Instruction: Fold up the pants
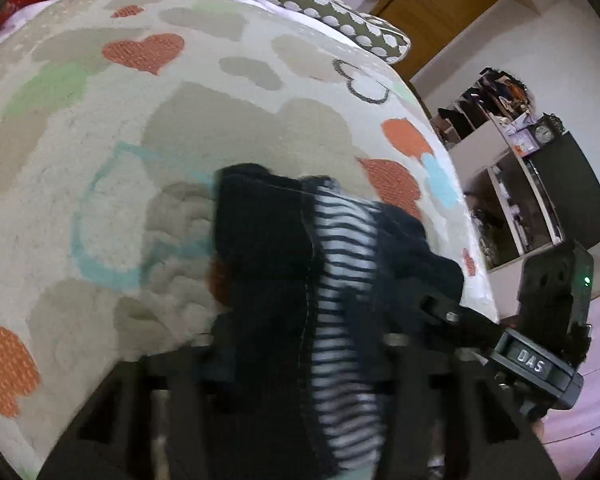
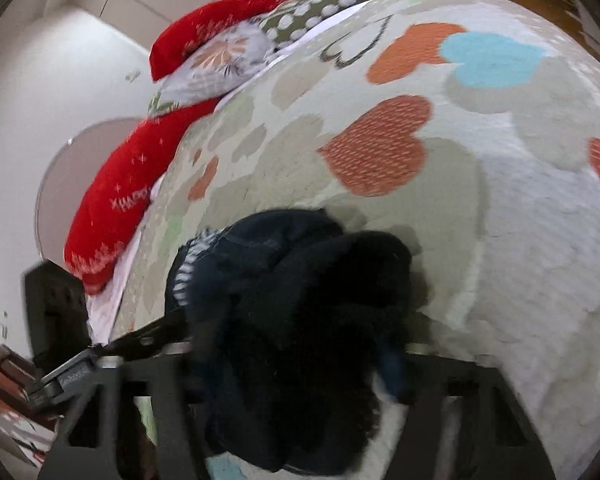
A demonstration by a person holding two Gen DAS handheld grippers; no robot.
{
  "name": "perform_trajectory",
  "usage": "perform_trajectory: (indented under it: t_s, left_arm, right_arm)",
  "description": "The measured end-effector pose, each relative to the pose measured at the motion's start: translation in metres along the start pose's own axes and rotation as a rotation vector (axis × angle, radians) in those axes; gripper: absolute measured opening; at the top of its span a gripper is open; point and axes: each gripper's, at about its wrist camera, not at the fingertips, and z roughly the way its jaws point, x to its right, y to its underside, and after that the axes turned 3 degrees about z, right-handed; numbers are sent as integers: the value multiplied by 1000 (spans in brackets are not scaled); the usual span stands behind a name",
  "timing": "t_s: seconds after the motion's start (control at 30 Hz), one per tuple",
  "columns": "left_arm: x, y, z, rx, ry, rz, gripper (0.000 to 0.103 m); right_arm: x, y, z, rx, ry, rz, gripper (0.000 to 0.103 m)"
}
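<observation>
1. Dark pants (image 1: 268, 264) with striped lining hang bunched over the near bed quilt (image 1: 100, 184).
2. Left gripper (image 1: 300, 360) and right gripper (image 2: 300, 360): jaws apparently clamped on the fabric.
3. Step judged: lifting to spread; next, lay flat.

The left gripper (image 1: 296, 360) points forward and slightly down, its two dark fingers closed onto a bunch of the pants (image 1: 268, 248), which fills the gap between them and hides the fingertips. The right gripper (image 2: 300, 352) is in the same pose, its fingers pressed against a thick wad of the same dark fabric. In the left wrist view the right gripper comes in from the lower right, its black body tilted, its fingers reaching into the cloth just beside the left one. In the right wrist view the left gripper enters from the lower left likewise. Both views are motion-blurred.
</observation>
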Motion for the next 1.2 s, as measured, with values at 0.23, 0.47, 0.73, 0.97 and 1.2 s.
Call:
perform_trajectory:
  t_s: [0.23,0.47,0.73,0.97,1.2]
  left_arm:
    - [13,-34,-8,49,41,11,29]
    - [12,-102,21,81,-62,39,29]
    - [-23,-135,57,63,-197,-29,52]
    - [-8,-85,-1,166,-262,-44,55]
    - [-4,-54,36,60,-274,-52,55]
  right_arm:
    - [-21,-18,-20,53,-42,-45,40]
    - [-32,-79,-4,97,-1,-86,40]
    - [-9,-126,42,118,121,-34,65]
    - [1,-119,-8,223,133,-3,67]
    - [-17,-103,-21,207,-46,-4,67]
